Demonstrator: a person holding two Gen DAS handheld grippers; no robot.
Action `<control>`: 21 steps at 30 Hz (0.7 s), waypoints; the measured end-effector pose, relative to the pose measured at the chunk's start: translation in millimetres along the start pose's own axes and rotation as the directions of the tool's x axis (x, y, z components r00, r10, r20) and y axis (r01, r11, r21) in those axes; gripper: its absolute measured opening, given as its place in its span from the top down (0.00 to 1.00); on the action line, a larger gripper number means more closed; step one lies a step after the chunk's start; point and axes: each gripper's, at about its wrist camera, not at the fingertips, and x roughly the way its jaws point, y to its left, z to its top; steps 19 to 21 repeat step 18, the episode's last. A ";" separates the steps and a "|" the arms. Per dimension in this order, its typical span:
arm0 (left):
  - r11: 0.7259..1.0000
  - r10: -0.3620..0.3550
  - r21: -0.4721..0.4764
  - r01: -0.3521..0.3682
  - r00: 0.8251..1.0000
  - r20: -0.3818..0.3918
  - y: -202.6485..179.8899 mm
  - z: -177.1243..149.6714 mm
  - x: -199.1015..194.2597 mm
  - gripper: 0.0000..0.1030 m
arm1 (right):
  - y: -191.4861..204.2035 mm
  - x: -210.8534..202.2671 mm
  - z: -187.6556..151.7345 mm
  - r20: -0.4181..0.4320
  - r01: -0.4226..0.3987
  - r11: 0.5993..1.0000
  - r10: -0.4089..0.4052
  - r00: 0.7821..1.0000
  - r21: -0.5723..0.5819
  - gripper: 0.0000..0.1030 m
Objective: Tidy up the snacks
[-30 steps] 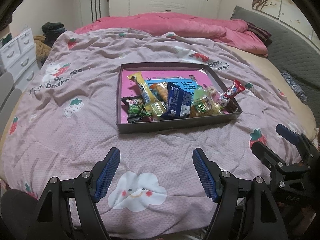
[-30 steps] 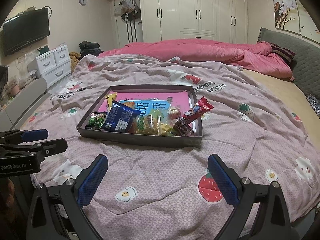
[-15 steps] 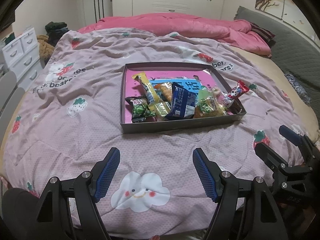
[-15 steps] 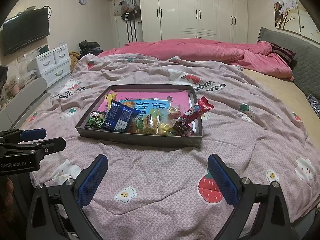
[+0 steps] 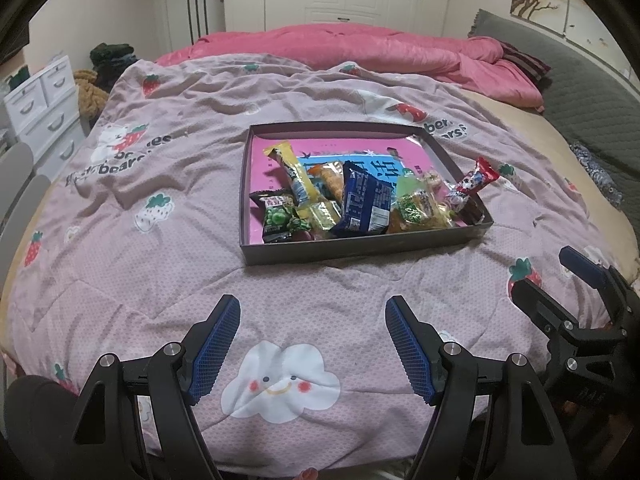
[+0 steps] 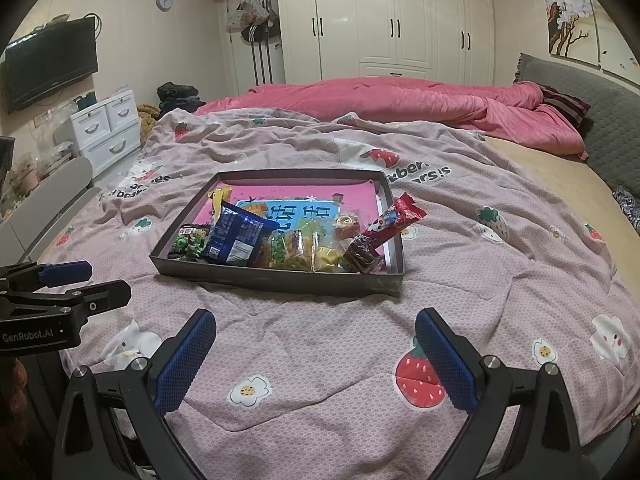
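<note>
**Open quilt in front of the tray**

You have bare quilt [image 5: 160, 280] between you and the tray [image 5: 360, 246], and on both its sides. Its near wall stands across your path; snacks [image 5: 366, 204] crowd that near half, and the red wrapper [image 6: 394, 220] overhangs the right wall.

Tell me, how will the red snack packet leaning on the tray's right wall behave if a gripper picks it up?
The red packet looks like thin foil with a crimped end, so probably light and crinkly. It pokes over the tray wall, so a nudge may tip it out.
</note>
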 end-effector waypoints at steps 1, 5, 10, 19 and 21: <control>1.000 0.000 0.000 0.000 1.000 -0.001 -0.2 -0.3 0.5 0.26 | -0.4 0.5 0.0 -0.001 -0.001 1.000 0.001 1.000 0.000 0.02; 1.000 0.004 -0.005 -0.004 1.000 -0.005 -0.4 -0.8 2.3 0.26 | -0.7 1.3 0.1 -0.003 0.000 1.000 0.000 1.000 0.000 0.02; 1.000 0.003 -0.009 -0.003 1.000 -0.002 -0.6 -0.4 3.7 0.24 | -1.8 3.7 0.1 -0.007 -0.002 1.000 0.002 1.000 0.004 0.02; 1.000 0.021 0.004 -0.021 1.000 0.008 -2.5 5.0 16.6 0.23 | -10.7 19.9 4.7 -0.023 0.004 1.000 -0.004 1.000 0.017 0.02; 1.000 0.021 0.004 -0.021 1.000 0.008 -2.5 5.0 16.6 0.23 | -10.7 19.9 4.7 -0.023 0.004 1.000 -0.004 1.000 0.017 0.02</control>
